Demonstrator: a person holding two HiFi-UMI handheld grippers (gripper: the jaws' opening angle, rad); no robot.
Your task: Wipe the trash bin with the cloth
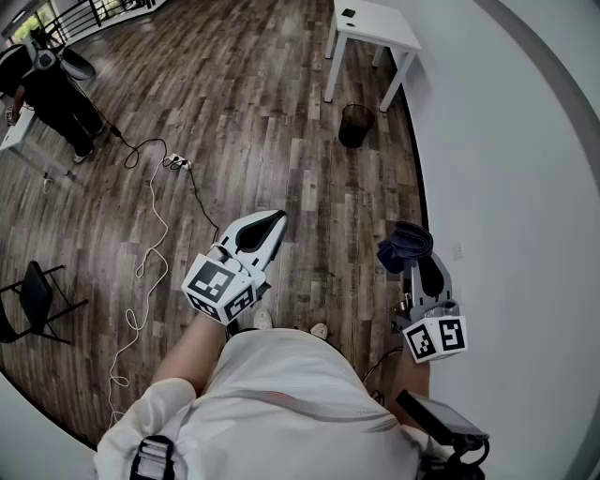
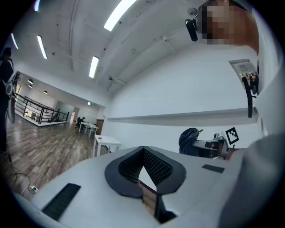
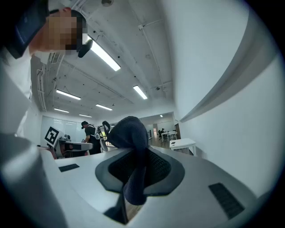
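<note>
The trash bin (image 1: 356, 125), a black mesh basket, stands upright on the wood floor (image 1: 281, 122) toward 12 o'clock from the person in the head view. It is just beside the legs of a white table (image 1: 375, 26) and near the white wall (image 1: 506, 169). Its inside is dark, and whether it holds anything cannot be told. It is well apart from both grippers.

The cloth (image 3: 131, 133), dark blue, is clamped in the right gripper (image 1: 420, 267). In the right gripper view it bunches up in a rounded wad above the jaw tips, and a fold of it hangs down through the gap between the dark pads toward 6 o'clock. In the head view the wad sits at the tip of that gripper, at its 11 o'clock, pointing the way of the bin.

The left gripper (image 1: 267, 228) has its jaws pressed together with nothing between them; its tip points toward 1 o'clock in the head view.

Toward 10 o'clock, another person (image 1: 52, 89) in dark clothes stands by a second table edge. A white cable (image 1: 150, 244) snakes over the floor at 9 o'clock, and a black chair (image 1: 33, 300) stands at the left edge.
</note>
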